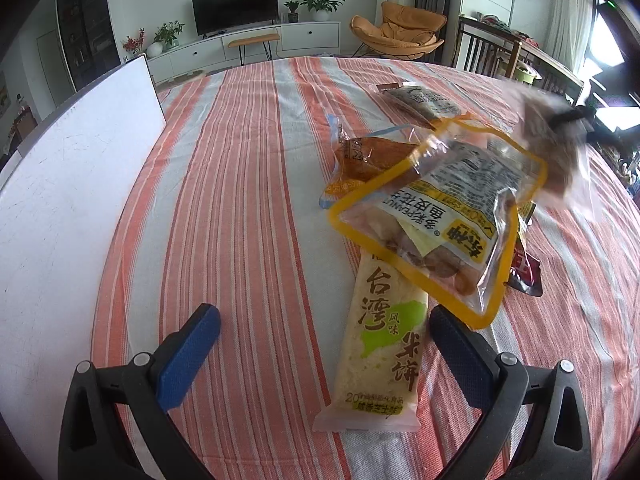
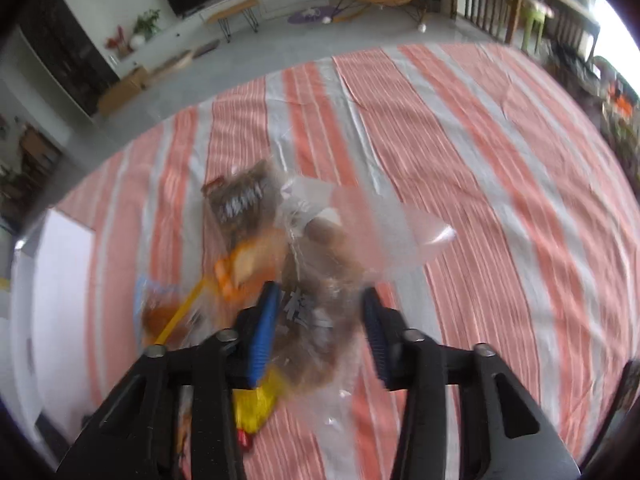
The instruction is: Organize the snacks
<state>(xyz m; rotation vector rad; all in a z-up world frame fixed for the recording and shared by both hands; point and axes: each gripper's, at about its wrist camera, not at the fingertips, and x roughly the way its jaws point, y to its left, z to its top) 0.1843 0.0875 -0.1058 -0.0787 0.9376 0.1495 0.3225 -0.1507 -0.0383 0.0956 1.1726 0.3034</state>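
Observation:
A heap of snack packets lies on the striped tablecloth (image 1: 240, 200). A long pale rice cracker packet (image 1: 380, 344) lies between the spread fingers of my left gripper (image 1: 324, 344), which is open and grips nothing. On it rests a yellow-edged peanut bag (image 1: 440, 216), with a bread packet (image 1: 360, 160) beyond. My right gripper (image 2: 320, 320) is shut on a clear bag of brown snacks (image 2: 320, 296). In the left wrist view that bag (image 1: 556, 152) hangs blurred above the heap's right side.
A white board (image 1: 80, 200) lies along the table's left side. A dark packet (image 1: 420, 102) sits behind the heap and a red one (image 1: 526, 272) pokes out at its right. Striped cloth (image 2: 500, 200) stretches bare to the right.

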